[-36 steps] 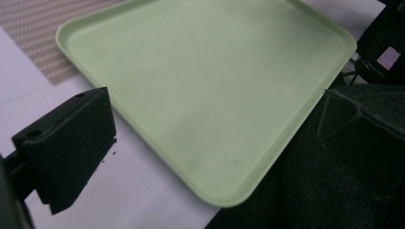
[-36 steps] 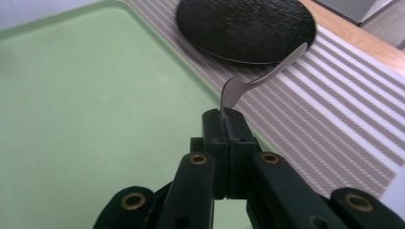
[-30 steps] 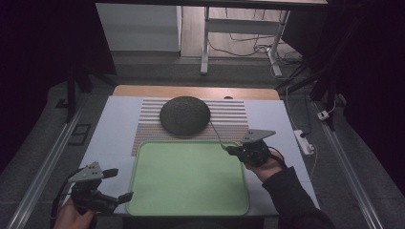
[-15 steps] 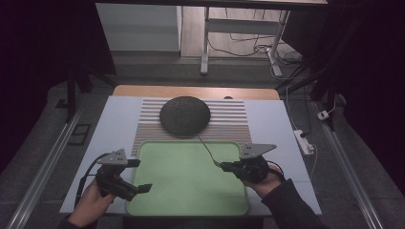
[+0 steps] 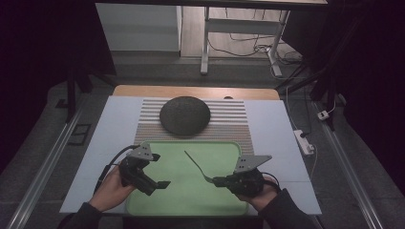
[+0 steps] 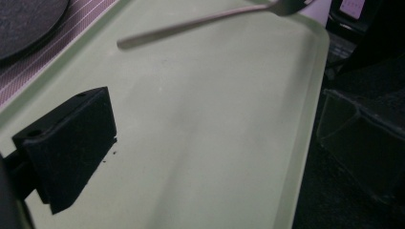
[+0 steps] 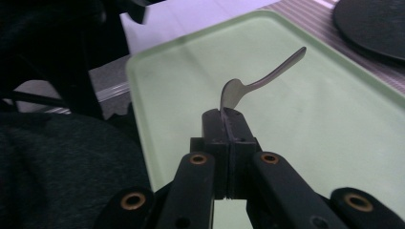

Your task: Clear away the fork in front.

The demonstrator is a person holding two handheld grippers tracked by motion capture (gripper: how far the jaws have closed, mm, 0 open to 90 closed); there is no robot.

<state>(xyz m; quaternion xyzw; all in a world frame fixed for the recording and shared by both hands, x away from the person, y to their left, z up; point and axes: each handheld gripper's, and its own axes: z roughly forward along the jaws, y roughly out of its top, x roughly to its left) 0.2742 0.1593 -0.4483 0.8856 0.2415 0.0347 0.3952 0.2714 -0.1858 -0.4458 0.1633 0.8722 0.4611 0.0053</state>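
metal spoon [image 7: 260, 78], thin curved handle, pinched by r gripper [image 7: 224, 114]; l gripper [image 5: 160, 183] jaws apart.

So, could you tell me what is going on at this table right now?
A person is working with hand-held tongs in each hand over a green tray. The right tongs are shut on the bowl end of a metal spoon, holding it above the tray with its handle pointing toward the dark round plate on the striped mat. The left tongs hover over the tray's left side, open and holding nothing.
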